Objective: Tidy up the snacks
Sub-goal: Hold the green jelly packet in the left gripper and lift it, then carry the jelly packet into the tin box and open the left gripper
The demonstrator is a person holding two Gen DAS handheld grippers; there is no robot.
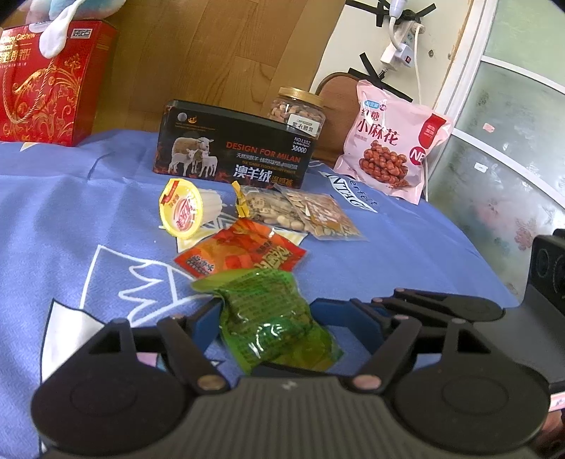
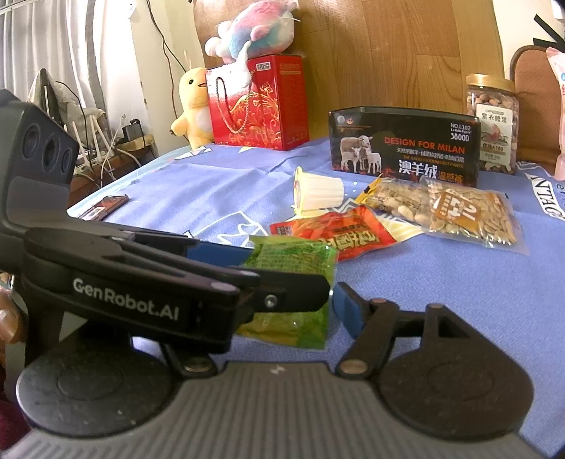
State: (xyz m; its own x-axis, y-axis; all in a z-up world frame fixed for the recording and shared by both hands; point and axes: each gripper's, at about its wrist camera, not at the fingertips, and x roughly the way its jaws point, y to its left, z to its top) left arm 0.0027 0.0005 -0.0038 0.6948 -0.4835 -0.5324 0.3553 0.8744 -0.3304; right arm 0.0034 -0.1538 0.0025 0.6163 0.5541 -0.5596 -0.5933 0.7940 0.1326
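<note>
Left wrist view looks across a counter (image 1: 406, 247) draped in a blue printed cloth. The left gripper (image 1: 263, 319) has its jaws set wide, one blue pad on either side of a green snack packet (image 1: 268, 317) that lies on the cloth between them; I cannot tell whether the pads touch it. At 12 o'clock from that packet lies an orange-red snack packet (image 1: 243, 256), their edges overlapping. Beyond it, at 11 o'clock, a yellow-lidded jelly cup (image 1: 185, 212) lies on its side, and at 1 o'clock sit two clear bags of seeds and nuts (image 1: 300, 212). Farther back stands a black tin (image 1: 235, 148) printed with sheep, with a jar of nuts (image 1: 298, 109) behind it and a pink snack bag (image 1: 392, 141) leaning at 2 o'clock. A red gift box (image 1: 49, 84) stands at 10 o'clock.

From the right wrist view, the right gripper (image 2: 293, 310) also has its jaws parted wide and grips nothing; the green packet lies partly in the gap, hidden in part by the left gripper's arm crossing from 9 o'clock. A yellow plush toy (image 2: 192, 109) stands beside the red box, and a pastel plush (image 2: 254, 31) rests on top of it.
</note>
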